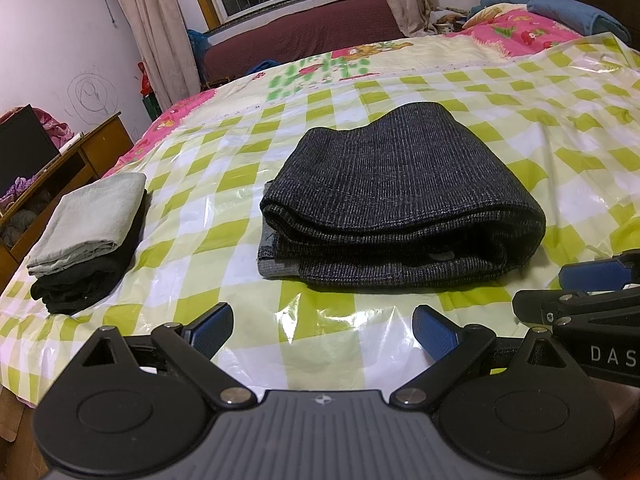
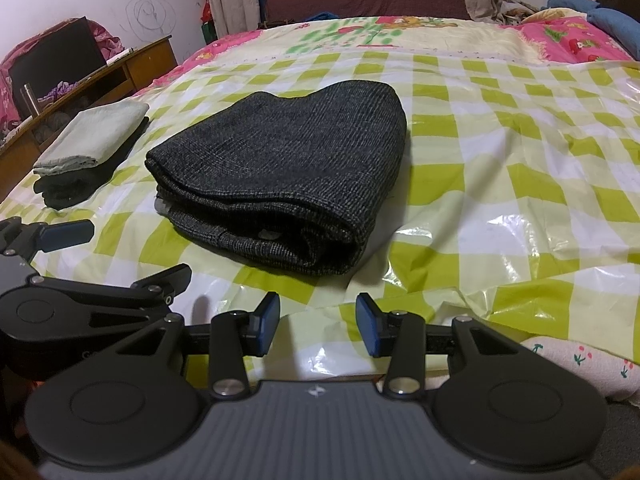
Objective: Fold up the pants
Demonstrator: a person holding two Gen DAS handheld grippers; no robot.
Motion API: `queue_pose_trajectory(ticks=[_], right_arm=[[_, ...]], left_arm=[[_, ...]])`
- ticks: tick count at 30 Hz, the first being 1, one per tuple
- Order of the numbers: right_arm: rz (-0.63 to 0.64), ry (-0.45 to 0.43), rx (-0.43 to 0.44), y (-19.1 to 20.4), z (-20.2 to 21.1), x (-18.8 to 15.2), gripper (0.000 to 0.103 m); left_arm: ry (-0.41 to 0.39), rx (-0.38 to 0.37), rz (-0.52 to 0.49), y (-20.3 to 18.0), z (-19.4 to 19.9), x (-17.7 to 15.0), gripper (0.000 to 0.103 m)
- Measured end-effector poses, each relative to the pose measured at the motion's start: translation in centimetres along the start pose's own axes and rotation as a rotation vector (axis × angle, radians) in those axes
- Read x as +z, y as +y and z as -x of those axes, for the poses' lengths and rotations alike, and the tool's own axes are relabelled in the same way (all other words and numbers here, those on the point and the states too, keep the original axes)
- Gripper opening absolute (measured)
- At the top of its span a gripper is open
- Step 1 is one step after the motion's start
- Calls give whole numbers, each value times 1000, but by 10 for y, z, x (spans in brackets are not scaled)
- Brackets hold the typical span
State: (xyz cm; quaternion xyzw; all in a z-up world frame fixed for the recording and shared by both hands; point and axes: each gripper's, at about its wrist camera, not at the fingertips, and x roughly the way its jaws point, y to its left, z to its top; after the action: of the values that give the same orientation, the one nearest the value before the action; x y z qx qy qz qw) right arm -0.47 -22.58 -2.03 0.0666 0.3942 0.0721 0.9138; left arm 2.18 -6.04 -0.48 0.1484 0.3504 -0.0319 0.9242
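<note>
Folded pants (image 1: 400,196) lie beyond both tools (left (image 1: 322,330), right (image 2: 317,322)), each agape, empty.

Even indoor light is seen, with glare on the plastic sheet (image 1: 320,316) and fisheye-bent, vignetted edges.

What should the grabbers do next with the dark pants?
Probably lift the folded dark pants onto the small stack at the left. They already lie in a neat bundle, and both the left gripper and right gripper hang open and empty.

Folded dark pants (image 2: 288,176) lie on the checkered sheet (image 2: 500,168), right tool (image 2: 317,324) gaping.
</note>
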Motion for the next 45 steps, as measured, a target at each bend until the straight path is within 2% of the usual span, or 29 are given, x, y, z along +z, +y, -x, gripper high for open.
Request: queue_pose_trajectory(ticks=[45], right_arm=[[12,18,-2,0,-2,-2,43]], left_arm=[[1,-4,-6,-2,-2,-3,103]])
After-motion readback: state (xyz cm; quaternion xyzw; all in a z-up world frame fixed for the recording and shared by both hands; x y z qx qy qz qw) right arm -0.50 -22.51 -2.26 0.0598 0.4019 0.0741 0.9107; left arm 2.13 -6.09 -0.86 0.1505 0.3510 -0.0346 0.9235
